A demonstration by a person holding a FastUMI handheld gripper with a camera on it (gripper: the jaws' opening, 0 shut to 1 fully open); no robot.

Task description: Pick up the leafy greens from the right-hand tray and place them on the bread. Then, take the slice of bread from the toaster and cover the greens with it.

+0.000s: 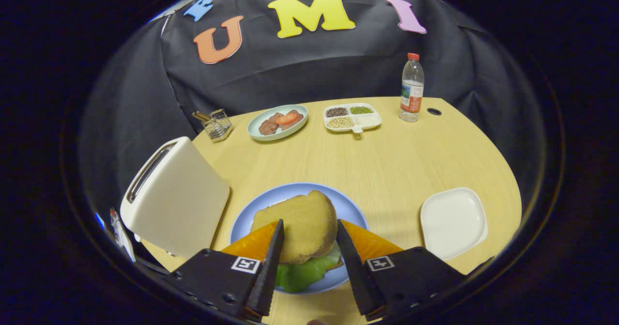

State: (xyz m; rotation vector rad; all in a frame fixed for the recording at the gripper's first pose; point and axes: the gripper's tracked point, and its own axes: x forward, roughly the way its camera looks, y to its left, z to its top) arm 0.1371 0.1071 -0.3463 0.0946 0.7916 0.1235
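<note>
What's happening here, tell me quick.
A person's hand-held tool is assembling a sandwich. The top bread slice already lies over the leafy greens on the blue plate, between the tool's spread fingers. It looks open, with gaps either side of the bread. The toaster stands beside the plate; the white tray sits bare.

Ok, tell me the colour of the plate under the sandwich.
Light blue plate, clearest in the gripper view, beneath the open gripper.

Black tool (309,247) with serrated fingers, orange wedges, square black-and-white markers and screws
</note>
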